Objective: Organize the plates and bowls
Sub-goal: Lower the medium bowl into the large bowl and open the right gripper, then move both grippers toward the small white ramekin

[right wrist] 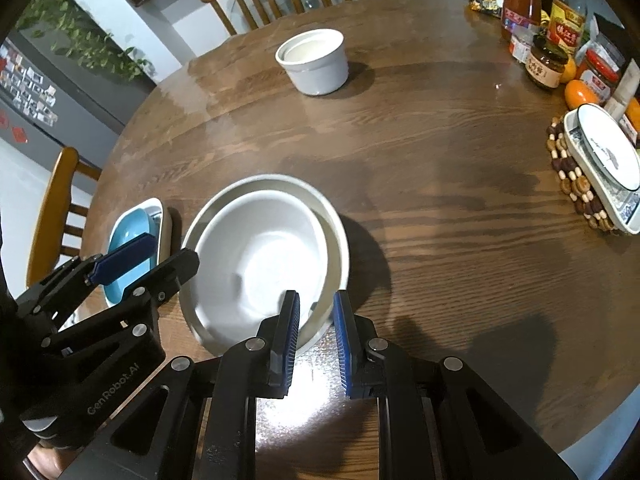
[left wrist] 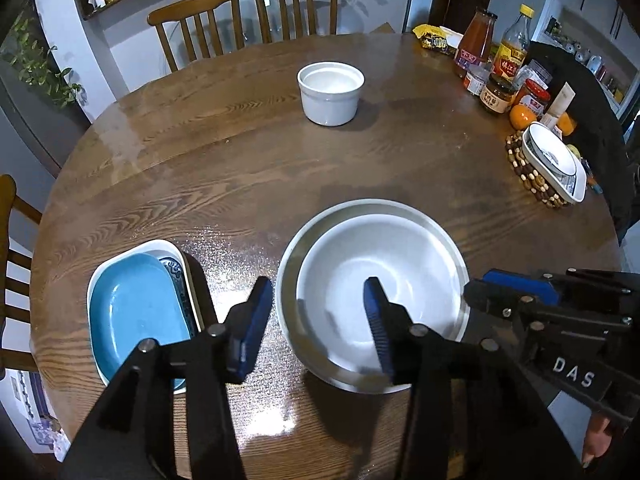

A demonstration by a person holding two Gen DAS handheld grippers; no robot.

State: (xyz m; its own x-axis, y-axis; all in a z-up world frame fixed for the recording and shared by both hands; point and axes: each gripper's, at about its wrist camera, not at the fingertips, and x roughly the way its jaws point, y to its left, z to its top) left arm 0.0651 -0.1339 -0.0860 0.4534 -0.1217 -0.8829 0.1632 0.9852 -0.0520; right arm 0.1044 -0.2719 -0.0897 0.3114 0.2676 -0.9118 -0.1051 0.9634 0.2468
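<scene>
A white bowl (left wrist: pixel 380 280) (right wrist: pixel 260 256) sits nested inside a larger white bowl (left wrist: pixel 288 264) (right wrist: pixel 338 224) on the round wooden table. My left gripper (left wrist: pixel 318 316) is open, its fingers straddling the near left rim of the nested bowls. My right gripper (right wrist: pixel 316 316) is nearly closed around the near right rim of the bowls. A blue dish (left wrist: pixel 136 308) (right wrist: pixel 128 236) lies in a white rectangular dish (left wrist: pixel 176 248) at the left. A small white deep bowl (left wrist: pixel 330 94) (right wrist: pixel 314 60) stands at the far middle.
A white patterned plate (left wrist: pixel 554 160) (right wrist: pixel 604 156) rests on a beaded trivet (left wrist: pixel 528 176) at the right. Sauce bottles and jars (left wrist: pixel 496 68), oranges and snack packets crowd the far right. Wooden chairs (left wrist: pixel 240 16) stand around the table (left wrist: pixel 240 160).
</scene>
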